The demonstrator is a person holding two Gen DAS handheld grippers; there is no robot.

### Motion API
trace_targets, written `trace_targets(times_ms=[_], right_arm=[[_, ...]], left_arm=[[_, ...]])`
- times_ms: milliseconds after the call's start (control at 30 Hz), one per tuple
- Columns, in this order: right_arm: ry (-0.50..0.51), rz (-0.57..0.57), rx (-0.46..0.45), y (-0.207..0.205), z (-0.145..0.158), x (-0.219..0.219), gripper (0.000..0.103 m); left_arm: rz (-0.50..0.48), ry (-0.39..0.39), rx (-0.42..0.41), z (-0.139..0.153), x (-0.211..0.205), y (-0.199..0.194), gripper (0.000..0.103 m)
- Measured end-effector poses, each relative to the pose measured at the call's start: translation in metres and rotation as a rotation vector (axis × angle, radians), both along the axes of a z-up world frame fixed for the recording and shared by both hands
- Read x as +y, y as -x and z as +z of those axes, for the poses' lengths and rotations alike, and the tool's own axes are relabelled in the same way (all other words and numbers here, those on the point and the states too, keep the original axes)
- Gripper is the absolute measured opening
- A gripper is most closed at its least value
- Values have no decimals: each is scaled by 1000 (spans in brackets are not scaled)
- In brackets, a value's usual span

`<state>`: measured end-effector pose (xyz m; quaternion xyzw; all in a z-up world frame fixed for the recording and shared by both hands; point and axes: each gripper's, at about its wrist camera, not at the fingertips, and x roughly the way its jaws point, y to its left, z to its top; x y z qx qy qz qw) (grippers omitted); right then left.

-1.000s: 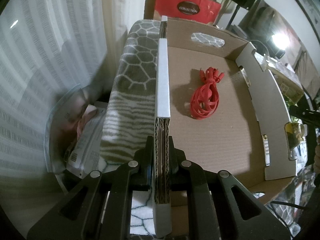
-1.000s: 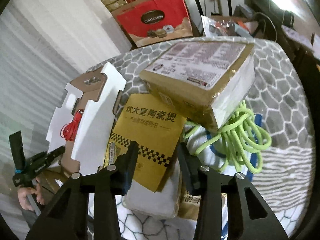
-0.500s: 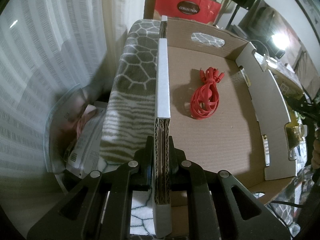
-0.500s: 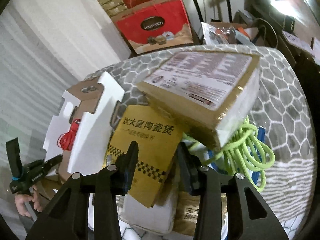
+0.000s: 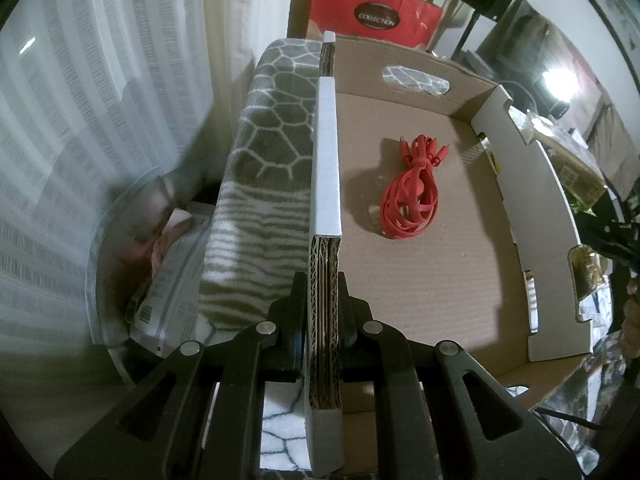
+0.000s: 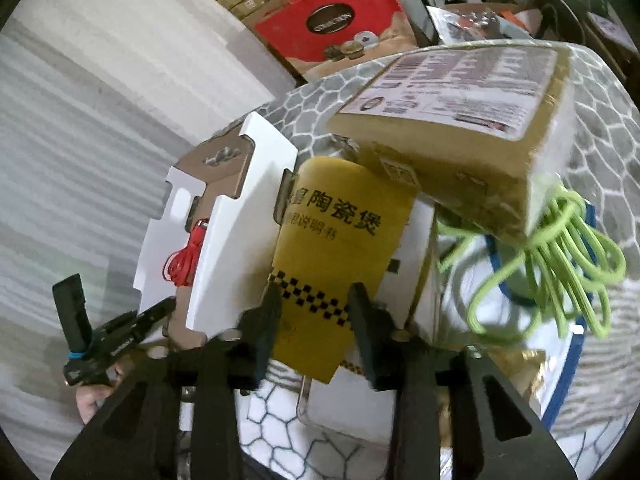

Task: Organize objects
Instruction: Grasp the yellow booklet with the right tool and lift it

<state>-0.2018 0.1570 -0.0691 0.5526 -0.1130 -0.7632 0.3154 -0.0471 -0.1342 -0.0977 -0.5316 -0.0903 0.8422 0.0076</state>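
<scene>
My left gripper (image 5: pixel 322 284) is shut on the left wall (image 5: pixel 326 160) of an open cardboard box, whose brown floor (image 5: pixel 420 300) holds a coiled red cable (image 5: pixel 412 196). In the right wrist view the same box (image 6: pixel 236 240) stands at the left with the red cable (image 6: pixel 184 264) inside and a hand (image 6: pixel 92 396) holding the left tool at its corner. My right gripper (image 6: pixel 316 304) straddles a yellow booklet (image 6: pixel 340 220) with black characters. Its jaws are opening, and the booklet lies between the fingers. A tan wrapped package (image 6: pixel 460 92) rests tilted over the booklet's top.
A lime green cord (image 6: pixel 560 264) spills out under the tan package at the right. White packets (image 6: pixel 352 404) lie beneath the booklet. Everything sits on a grey honeycomb blanket (image 5: pixel 272 140). A red gift box (image 6: pixel 332 24) stands behind. A clear bag of papers (image 5: pixel 168 280) lies left of the blanket.
My right gripper has come closer to the yellow booklet and tipped a little, and its fingers now stand wider on either side of it. The left gripper has not moved.
</scene>
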Motion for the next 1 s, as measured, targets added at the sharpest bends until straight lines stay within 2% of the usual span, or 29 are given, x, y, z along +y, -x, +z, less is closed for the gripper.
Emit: trace_targets(times_ms=[33,133,333,500,600,700,800,900,967,1000], right_arm=[[-26,-11,12,-3,2,1,54],[-102,-27,41,-15,7,5,62],[-125,-36,2,-17,3,6,63],[-71,-45,-31,-10,0,2,63],[31,-32,-82,-4,-8,0,45],[104,-32,-119,0,-15,-2,43],[114,-37,-130,3,-16,-7,44],[163,-58,-171,7,-17,-9,59],[171,-72,-159,9,-16,-9,59],[162,-77,-152,9,-15,-10,54]], left_arm=[[0,0,0,0,0,0,11],[0,-1,1,0,2,0,11],[1,-5,2,-1,2,0,11],[2,-7,1,-1,2,0,11],[2,-12,1,-1,1,0,11],[3,-14,0,-1,0,0,11],[3,-15,-1,-1,-1,0,11],[4,-20,-3,-1,-2,0,11],[6,-19,-3,-1,-1,0,11],[6,-19,-3,-1,-1,1,11]])
